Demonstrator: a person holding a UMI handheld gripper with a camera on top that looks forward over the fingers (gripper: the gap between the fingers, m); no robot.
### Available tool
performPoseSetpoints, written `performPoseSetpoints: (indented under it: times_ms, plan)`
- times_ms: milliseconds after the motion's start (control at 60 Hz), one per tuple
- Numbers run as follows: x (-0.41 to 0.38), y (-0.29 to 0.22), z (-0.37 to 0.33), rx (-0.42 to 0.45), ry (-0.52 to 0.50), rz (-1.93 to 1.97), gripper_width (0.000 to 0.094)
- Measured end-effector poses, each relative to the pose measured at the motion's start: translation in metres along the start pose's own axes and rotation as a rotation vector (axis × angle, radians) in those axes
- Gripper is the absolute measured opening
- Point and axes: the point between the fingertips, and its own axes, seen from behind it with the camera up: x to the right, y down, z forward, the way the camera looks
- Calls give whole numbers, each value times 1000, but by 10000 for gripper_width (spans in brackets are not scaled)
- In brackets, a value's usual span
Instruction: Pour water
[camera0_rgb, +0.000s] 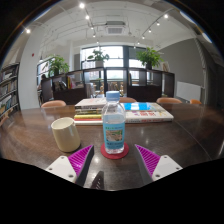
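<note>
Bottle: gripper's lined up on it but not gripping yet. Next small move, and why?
Probably ease the gripper straight forward. The water bottle stands upright on a red coaster just ahead of the open fingers, centred on the gap between them, so nothing presses on it yet. Once the pink pads flank its body, close. The cup waits to the bottle's left.

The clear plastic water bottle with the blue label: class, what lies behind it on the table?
Behind the clear plastic water bottle, which stands between the open gripper fingers, lie stacked books on the wooden table. The bottle hides the stack's middle. A cream mug stands beside it.
</note>
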Motion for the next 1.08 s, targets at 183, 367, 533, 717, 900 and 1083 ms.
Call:
performPoseSetpoints:
  times_ms: [183, 367, 533, 717, 900, 1083]
  plan:
    - [-2, 21, -64, -24, 10, 4, 825]
    - [6, 7, -115, -3, 19, 35, 833]
    - [26, -15, -150, 30, 60, 33, 837]
    - [41, -35, -182, 58, 82, 25, 836]
    - [55, -50, -207, 87, 118, 12, 837]
    - [59, -58, -216, 107, 125, 32, 837]
